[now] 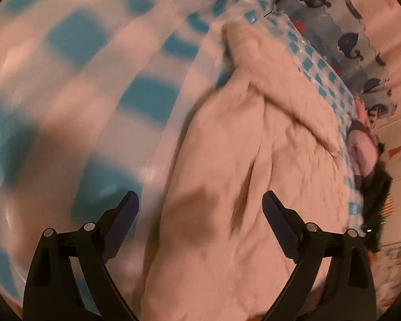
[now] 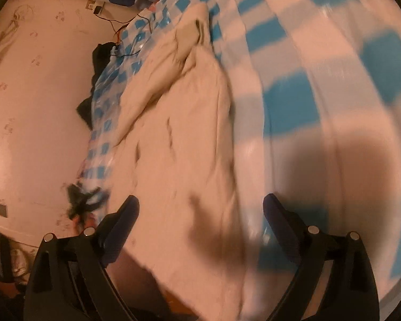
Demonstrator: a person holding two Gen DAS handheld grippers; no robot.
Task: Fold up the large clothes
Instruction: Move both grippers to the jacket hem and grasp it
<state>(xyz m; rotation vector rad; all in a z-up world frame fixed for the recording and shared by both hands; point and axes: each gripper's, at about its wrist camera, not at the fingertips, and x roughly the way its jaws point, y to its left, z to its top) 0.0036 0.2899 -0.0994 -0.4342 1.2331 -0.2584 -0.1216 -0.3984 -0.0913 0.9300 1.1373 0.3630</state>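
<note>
L gripper [image 1: 200, 208]: jaws wide, empty, above cream garment [image 1: 254, 160].
R gripper [image 2: 200, 214]: jaws wide, empty.
Surface: blue-white check cloth [image 2: 307, 67].

A home bedroom: whale-print bedding [image 1: 347, 40], checkered cover [image 1: 80, 40], scribbled walls [image 2: 40, 93].

There is 1 large cream-coloured fabric garment [image 1: 254, 176] lying on 1 glossy blue-and-white checked cover [image 1: 74, 61]. Beside it are 1 light blue cloth with dark whale prints [image 1: 342, 34], 1 pink fabric item [image 1: 361, 155] and 1 dark black clothing pile [image 2: 101, 61]. Also 2 black two-finger grippers show, 1 in each wrist view.
</note>
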